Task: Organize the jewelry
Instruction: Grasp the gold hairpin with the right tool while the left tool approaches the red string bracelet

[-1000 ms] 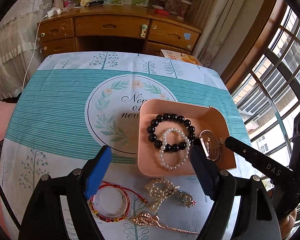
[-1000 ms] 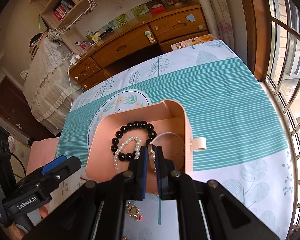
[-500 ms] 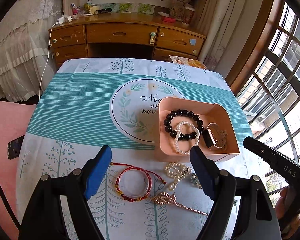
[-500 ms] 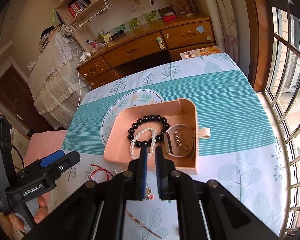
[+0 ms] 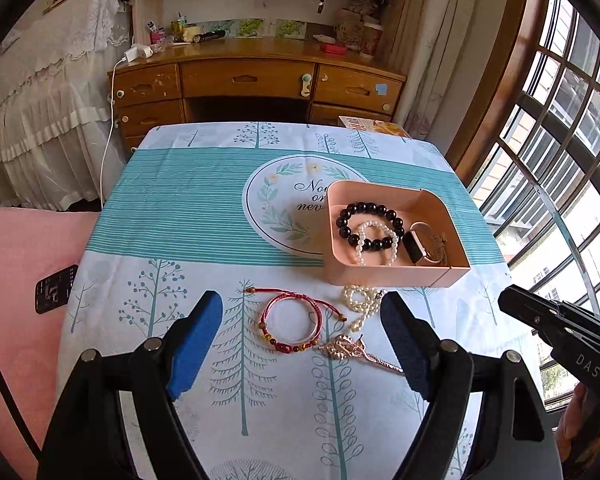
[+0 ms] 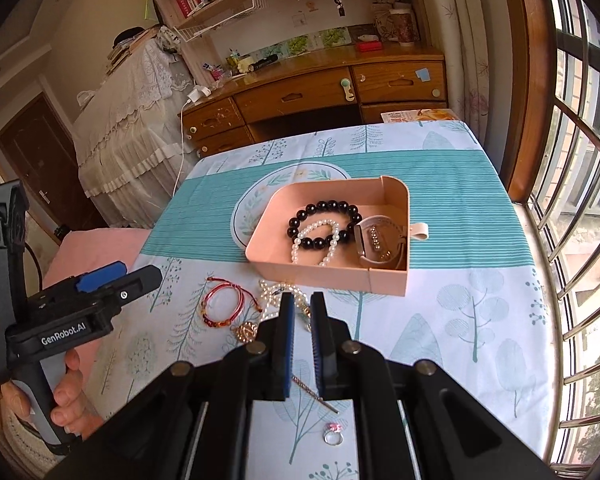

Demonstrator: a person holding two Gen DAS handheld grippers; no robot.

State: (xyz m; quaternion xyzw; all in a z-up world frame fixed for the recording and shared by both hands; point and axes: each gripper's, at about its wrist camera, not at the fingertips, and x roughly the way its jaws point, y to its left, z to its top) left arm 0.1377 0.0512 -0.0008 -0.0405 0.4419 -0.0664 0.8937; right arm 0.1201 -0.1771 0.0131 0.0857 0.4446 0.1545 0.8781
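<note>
A pink tray (image 5: 396, 276) on the tablecloth holds a black bead bracelet (image 5: 370, 208), a pearl bracelet (image 5: 374, 226) and a watch (image 5: 418, 246). In front of the tray lie a red string bracelet (image 5: 294, 314), a heap of pearls (image 5: 360, 296) and a rose-gold hairpin (image 5: 348, 348). My left gripper (image 5: 300, 308) hangs open above the red bracelet and holds nothing. My right gripper (image 6: 302, 298) is shut and empty, above the loose pieces just short of the tray (image 6: 332, 278). A small ring (image 6: 334, 436) lies near the table's front edge.
A phone (image 5: 56, 288) rests on pink bedding left of the table. A wooden desk (image 5: 256, 76) stands beyond the far edge, where a book (image 5: 374, 126) lies. Window bars (image 6: 572, 200) run close along the right side.
Both grippers have drawn back and up from the tray, so the loose jewelry in front of it now shows. The watch stays in the tray, clear of the right gripper.
</note>
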